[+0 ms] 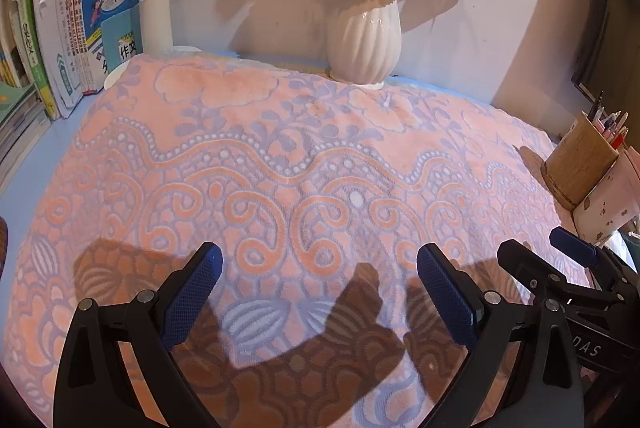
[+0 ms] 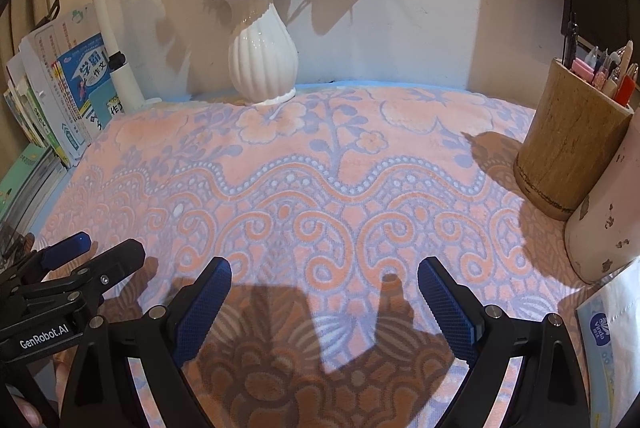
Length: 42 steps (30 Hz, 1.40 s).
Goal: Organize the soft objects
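Peach-and-lavender patterned plush blanket (image 1: 304,164) lies spread flat across the bench, unfolded. I hold my left gripper (image 1: 319,268) and right gripper (image 2: 325,282) above it, 2 sets of fingers released, empty; folding remains.

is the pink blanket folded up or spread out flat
Spread out: the blanket lies flat across the desk, its pattern unbroken from the vase to both open tools, left tool and right tool.

Black angular frames with silver screws are seen on both tongs, left tongs (image 1: 318,272) and right tongs (image 2: 324,282); blue textured pads (image 2: 202,310) line the fingers, white "GenRobot.AI" lettering printed.
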{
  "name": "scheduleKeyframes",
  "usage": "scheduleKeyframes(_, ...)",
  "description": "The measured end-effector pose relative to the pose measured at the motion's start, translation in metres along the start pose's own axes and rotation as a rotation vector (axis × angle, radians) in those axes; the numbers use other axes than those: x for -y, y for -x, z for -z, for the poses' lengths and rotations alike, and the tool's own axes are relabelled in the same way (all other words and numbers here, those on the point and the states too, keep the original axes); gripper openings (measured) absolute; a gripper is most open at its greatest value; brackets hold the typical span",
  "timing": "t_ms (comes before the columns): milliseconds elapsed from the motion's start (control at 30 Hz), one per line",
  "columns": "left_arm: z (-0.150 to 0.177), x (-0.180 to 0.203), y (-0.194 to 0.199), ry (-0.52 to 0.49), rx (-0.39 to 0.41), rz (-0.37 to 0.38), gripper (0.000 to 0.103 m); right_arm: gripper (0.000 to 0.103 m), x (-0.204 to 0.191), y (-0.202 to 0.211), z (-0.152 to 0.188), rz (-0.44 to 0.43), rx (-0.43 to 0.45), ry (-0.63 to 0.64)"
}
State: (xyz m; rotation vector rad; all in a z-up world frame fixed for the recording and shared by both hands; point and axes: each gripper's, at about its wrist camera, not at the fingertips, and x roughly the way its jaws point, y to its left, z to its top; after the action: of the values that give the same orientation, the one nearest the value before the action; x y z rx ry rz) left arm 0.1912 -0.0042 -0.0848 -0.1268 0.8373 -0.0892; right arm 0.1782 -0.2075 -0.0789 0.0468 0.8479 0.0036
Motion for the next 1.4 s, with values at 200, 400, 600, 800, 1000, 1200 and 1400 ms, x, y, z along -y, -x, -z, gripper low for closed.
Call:
scheduleKeyframes(200, 0.0, 0.004, 0.001, -0.022, 0.003, -0.003, 0.098, 0.094, 0.0, 0.0, 0.0, -0.003, -0.001, 0.0)
scheduleKeyframes(400, 0.0, 0.004, 0.0, -0.028, 0.0, 0.0, 0.098, 0.094, 0.0, 0.0, 0.0, -0.003, -0.002, -0.001)
scheduleKeyframes(600, 0.0, 0.004, -0.001, -0.029, -0.001, 0.001, 0.098, 0.094, -0.001, 0.001, 0.0, -0.002, -0.004, -0.002)
scheduleKeyframes(800, 0.0, 0.004, -0.001, -0.028, -0.003, 0.002, 0.098, 0.094, 0.0, 0.0, 0.0, -0.004, -0.008, -0.002)
scheduleKeyframes(1000, 0.0, 0.004, -0.001, -0.029, 0.001, 0.003, 0.098, 0.094, -0.001, 0.0, 0.0, -0.004, -0.008, -0.002)
scheduleKeyframes(1200, 0.001, 0.007, 0.002, -0.034, 0.012, -0.003, 0.098, 0.094, -0.001, 0.0, 0.0, -0.003, -0.009, -0.003)
scheduleKeyframes(1400, 0.0, 0.011, 0.015, -0.068, 0.097, -0.039, 0.1, 0.094, -0.002, 0.0, 0.001, -0.004, -0.006, 0.002)
